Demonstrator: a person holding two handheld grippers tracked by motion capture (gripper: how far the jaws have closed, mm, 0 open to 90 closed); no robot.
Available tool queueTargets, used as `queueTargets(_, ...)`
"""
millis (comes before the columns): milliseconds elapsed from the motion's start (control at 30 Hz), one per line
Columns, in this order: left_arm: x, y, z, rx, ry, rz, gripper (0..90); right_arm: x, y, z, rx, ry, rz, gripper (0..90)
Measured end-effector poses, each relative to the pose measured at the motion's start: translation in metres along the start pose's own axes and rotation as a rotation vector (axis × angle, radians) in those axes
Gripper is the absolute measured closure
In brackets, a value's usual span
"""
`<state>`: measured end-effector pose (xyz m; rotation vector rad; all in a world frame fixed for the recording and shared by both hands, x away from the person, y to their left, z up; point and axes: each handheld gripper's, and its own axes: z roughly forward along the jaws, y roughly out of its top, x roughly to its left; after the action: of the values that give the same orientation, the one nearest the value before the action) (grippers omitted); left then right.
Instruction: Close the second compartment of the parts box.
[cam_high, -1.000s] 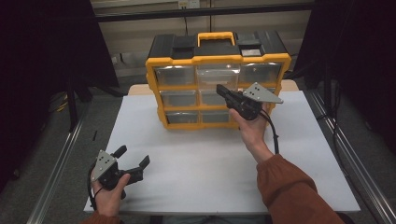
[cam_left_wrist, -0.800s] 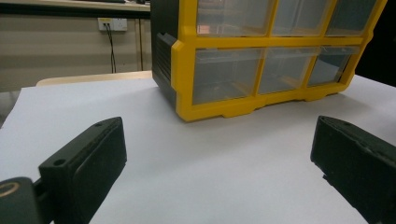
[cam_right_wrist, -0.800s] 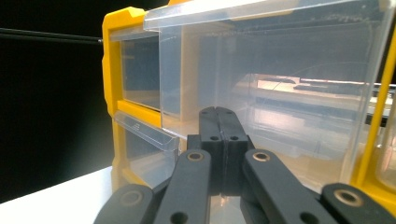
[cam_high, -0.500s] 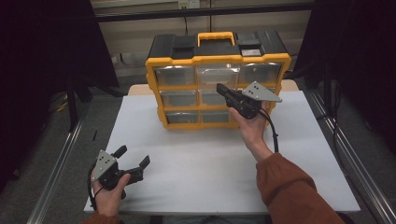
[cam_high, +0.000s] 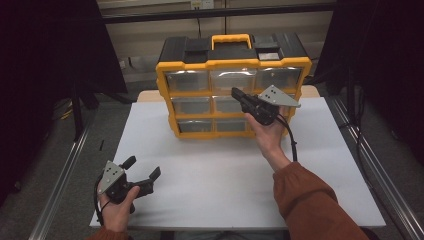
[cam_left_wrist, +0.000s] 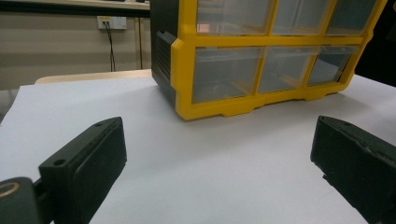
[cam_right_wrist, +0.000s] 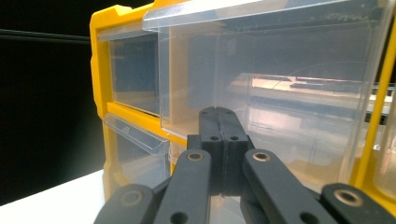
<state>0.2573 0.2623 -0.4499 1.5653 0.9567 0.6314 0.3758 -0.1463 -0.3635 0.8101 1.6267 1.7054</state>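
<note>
A person's right gripper (cam_high: 239, 95), its two black jaws pressed flat together with nothing between them, points at the front of a yellow-and-black drawer cabinet (cam_high: 232, 64) standing upright at the far edge of a white-covered desk (cam_high: 215, 165). In the high view the closed tips sit at the middle row of clear drawers, in front of the centre drawer (cam_high: 227, 104); whether they actually touch its face cannot be told. The right gripper view puts the joined jaws (cam_right_wrist: 218, 140) close up against a clear drawer (cam_right_wrist: 280, 84) that stands slightly proud of the yellow frame. The right hand (cam_high: 270, 132), in a rust-orange sleeve (cam_high: 310, 200), cradles the tool from below, its cable trailing down toward the wrist. Near the desk's front left corner, the left gripper (cam_high: 142, 170) rests low in the left hand (cam_high: 117, 207), jaws spread wide apart and holding nothing. The left gripper view shows bare white desk between them, with the cabinet (cam_left_wrist: 280, 56) well beyond.
</note>
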Motion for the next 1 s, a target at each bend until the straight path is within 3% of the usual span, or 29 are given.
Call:
queueTargets(233,0.000,0.000,0.000,0.002,-0.002,0.007,3.6,-0.001,0.000,0.003,0.001,-0.004,0.005,90.0)
queueTargets(300,-0.001,0.000,0.000,-0.015,-0.002,-0.016,3.6,-0.001,0.000,0.004,0.001,-0.009,0.009,90.0)
queueTargets(433,0.000,0.000,0.000,-0.004,-0.003,0.001,3.6,-0.003,0.000,0.007,0.000,-0.016,0.017,90.0)
queueTargets(500,-0.001,0.000,0.000,-0.015,-0.003,-0.016,3.6,-0.003,0.000,0.007,0.003,-0.018,0.014,90.0)
queueTargets(633,0.000,0.000,-0.001,-0.005,-0.001,0.002,3.6,-0.004,0.000,0.009,0.000,-0.021,0.015,90.0)
queueTargets(1000,0.000,0.001,0.000,-0.004,-0.003,0.003,3.6,-0.008,-0.002,0.012,0.002,-0.033,0.016,90.0)
